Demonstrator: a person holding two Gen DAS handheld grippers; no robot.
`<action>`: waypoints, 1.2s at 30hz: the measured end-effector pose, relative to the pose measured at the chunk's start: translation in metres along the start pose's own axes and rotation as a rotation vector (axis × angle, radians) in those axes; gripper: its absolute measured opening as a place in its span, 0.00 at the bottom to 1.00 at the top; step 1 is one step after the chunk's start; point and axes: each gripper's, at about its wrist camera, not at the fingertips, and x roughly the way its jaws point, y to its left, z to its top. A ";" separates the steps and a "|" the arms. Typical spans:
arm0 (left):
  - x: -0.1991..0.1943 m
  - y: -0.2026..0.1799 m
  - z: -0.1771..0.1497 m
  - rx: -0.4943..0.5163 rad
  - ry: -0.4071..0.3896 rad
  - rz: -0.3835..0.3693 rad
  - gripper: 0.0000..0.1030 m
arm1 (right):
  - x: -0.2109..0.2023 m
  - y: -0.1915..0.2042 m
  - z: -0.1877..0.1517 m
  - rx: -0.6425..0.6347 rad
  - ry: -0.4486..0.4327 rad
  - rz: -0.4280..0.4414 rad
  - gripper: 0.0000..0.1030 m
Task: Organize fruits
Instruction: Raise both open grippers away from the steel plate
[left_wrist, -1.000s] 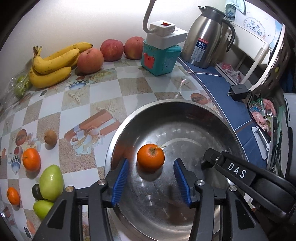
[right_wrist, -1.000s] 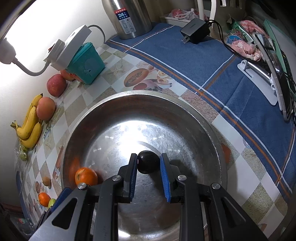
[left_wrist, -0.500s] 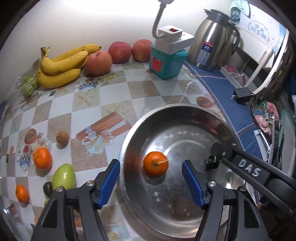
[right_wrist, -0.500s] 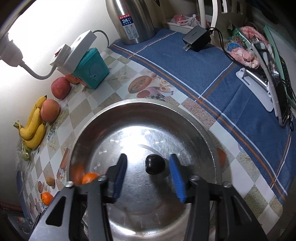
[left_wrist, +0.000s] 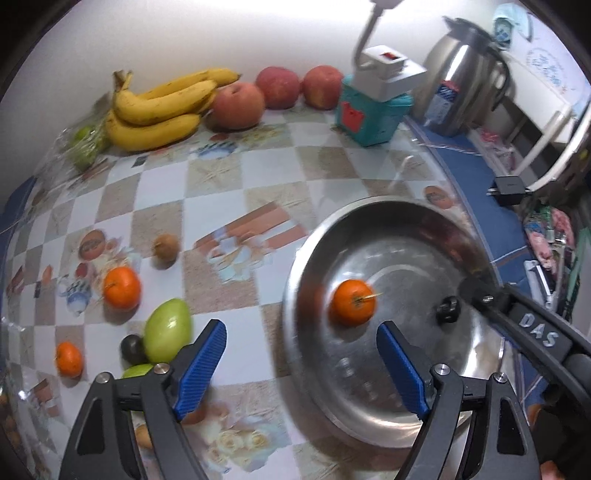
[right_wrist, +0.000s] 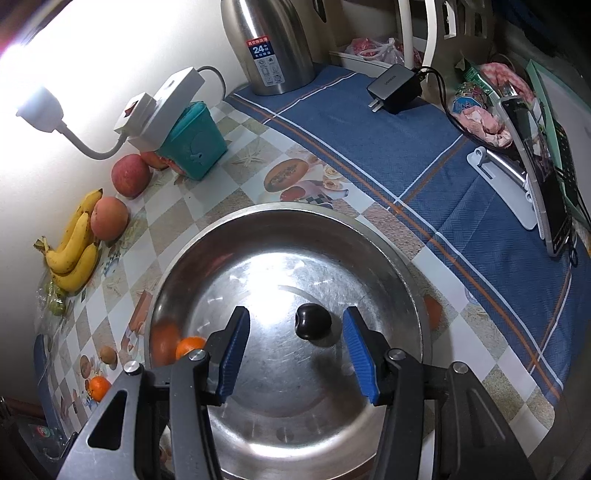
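A steel bowl (left_wrist: 406, 229) (right_wrist: 280, 210) holds an orange (left_wrist: 351, 302) (right_wrist: 190, 345) and a dark plum (left_wrist: 447, 309) (right_wrist: 312, 322). My left gripper (left_wrist: 300, 326) hovers over the bowl's left rim, its jaws opening, with nothing between them. My right gripper (right_wrist: 295, 315) stands open above the bowl; the plum lies between its fingers, untouched. On the checked cloth to the left lie a larger orange (left_wrist: 122, 287), a small orange (left_wrist: 69, 358), a green mango (left_wrist: 168, 330), a dark fruit (left_wrist: 133, 349) and a brown kiwi (left_wrist: 166, 246).
Bananas (left_wrist: 159, 107), three red apples (left_wrist: 238, 105) and bagged green grapes (left_wrist: 85, 146) line the back wall. A teal box (left_wrist: 373, 114) under a power strip and a steel kettle (left_wrist: 461, 99) stand behind the bowl. A charger (right_wrist: 397, 86) and a phone stand (right_wrist: 539, 173) sit on the blue cloth.
My left gripper widened and drew back leftward, off the orange, which stays in the bowl. My right gripper let go of the dark plum, which now rests on the bowl's floor.
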 end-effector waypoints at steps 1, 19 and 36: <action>-0.001 0.005 -0.001 -0.012 0.003 0.010 0.84 | 0.000 0.000 0.000 -0.001 0.002 0.002 0.52; -0.014 0.045 -0.008 -0.165 0.050 0.072 1.00 | -0.021 0.012 -0.009 -0.064 -0.007 0.046 0.58; -0.003 0.077 -0.014 -0.311 0.114 0.107 1.00 | -0.003 0.026 -0.019 -0.159 0.033 -0.013 0.82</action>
